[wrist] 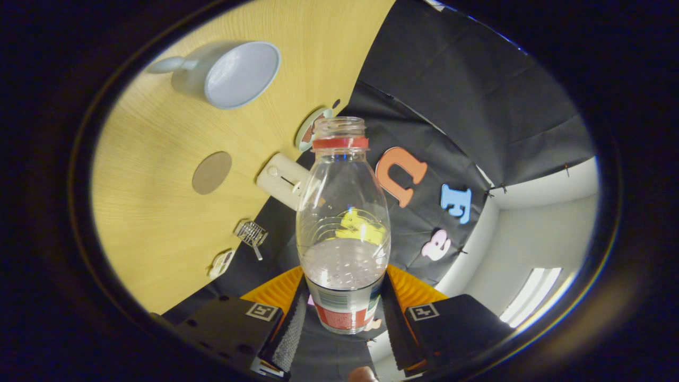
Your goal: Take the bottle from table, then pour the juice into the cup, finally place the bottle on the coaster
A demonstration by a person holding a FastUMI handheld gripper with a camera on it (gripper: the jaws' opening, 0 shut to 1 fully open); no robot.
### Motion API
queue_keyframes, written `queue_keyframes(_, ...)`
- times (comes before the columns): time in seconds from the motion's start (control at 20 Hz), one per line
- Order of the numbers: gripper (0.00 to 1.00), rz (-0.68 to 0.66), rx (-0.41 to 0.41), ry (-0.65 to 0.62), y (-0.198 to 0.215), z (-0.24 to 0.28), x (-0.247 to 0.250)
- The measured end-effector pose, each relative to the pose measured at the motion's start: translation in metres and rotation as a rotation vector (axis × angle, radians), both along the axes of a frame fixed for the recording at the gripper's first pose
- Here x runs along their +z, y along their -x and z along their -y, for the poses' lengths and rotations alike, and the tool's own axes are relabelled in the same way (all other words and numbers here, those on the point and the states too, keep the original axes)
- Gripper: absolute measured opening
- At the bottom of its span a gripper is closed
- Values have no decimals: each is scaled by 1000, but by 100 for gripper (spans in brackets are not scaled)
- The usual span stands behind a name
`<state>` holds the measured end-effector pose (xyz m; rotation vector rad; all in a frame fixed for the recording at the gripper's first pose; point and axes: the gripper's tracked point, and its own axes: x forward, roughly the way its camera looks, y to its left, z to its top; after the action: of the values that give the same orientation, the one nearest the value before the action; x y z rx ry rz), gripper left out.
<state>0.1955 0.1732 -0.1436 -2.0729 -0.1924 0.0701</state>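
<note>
Between our claw's (345,329) two fingers, which press on its labelled base from both sides, we hold the uncapped clear bottle (342,223) with a little liquid inside, lifted and tilted above the wooden table (154,223), where the pale cup (233,74) and round coaster (211,172) lie well beyond.

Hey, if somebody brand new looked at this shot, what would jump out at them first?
First, the clear bottle, uncapped with a red neck ring, clamped between the fingers of the gripper and holding a little liquid near its base. Next, the pale cup with a handle on the wooden table, beyond the bottle, its mouth facing the camera. Between them lies a round brown coaster.
</note>
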Motion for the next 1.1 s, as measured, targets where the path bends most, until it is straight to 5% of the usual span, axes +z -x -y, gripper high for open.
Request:
queue_keyframes(0.6, 74, -17, -1, -52, 1, 2, 0)
queue_keyframes(1.1, 75, -223, -109, -478, 11, 33, -7)
